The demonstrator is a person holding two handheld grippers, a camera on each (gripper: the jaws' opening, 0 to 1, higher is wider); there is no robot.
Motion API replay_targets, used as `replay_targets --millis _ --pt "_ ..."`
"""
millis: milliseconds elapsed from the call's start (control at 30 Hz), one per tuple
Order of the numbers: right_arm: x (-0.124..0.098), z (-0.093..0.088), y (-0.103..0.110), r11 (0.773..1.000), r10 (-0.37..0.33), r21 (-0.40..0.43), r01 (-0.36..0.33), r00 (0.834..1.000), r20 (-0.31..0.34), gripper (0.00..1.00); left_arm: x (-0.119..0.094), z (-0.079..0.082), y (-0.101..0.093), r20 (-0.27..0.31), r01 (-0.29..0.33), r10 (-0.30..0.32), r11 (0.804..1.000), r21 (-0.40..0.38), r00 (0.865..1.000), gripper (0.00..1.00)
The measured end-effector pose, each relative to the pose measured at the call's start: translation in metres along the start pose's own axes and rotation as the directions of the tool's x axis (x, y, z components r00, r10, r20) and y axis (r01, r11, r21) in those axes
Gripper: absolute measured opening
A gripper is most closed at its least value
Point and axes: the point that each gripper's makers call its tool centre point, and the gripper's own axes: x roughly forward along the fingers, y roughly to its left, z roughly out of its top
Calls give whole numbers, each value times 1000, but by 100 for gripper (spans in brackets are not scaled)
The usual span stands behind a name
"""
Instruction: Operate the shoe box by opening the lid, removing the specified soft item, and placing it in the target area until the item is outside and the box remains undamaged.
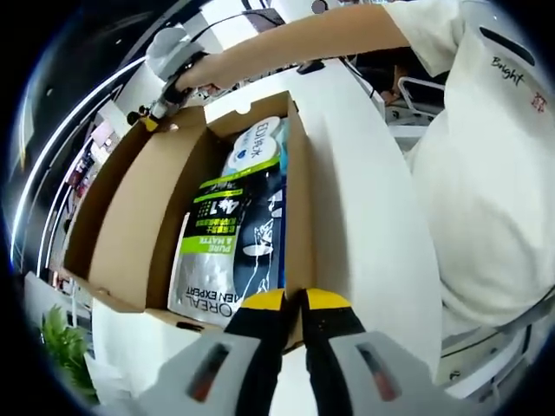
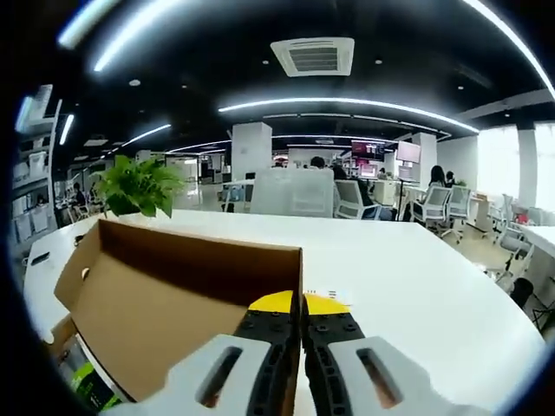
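**Inspector:** Start with the biggest item. Where does the shoe box (image 1: 173, 217) stand?

**Onlooker:** On the white table (image 1: 364, 191), lid (image 2: 156, 303) already swung up and standing. In the right gripper view the right gripper (image 2: 302, 305) sits at the lid's edge, yellow tips drawn together on the cardboard, pinching it. In the left gripper view the left gripper (image 1: 295, 303) has its tips closed together at the box's near wall; whether it actually pinches that wall I cannot tell.

**Inspector:** And the contents?

**Onlooker:** Soft packets lying flat inside: a green-and-dark pouch (image 1: 230, 251) nearest, a white-and-blue pack (image 1: 256, 147) beyond it, touching. Which one is specified, I cannot say.

**Inspector:** Handling?

**Onlooker:** I judge both light, floppy, glossy, so likely slippery. Take a crimped end seam or a corner, not the slick middle. The cardboard is thin; hard pulling could crease it.
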Motion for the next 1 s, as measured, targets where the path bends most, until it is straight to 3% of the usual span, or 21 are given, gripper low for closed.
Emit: replay_targets --millis 767,1000 --pt "28 -21 -5 1000 12 12 -11 994 -111 0 1 0 -1 -47 -15 14 1000 -9 999 6" --pt "33 -17 1 1000 25 -11 -26 994 -102 0 1 3 -6 -61 -19 20 1000 10 998 6"
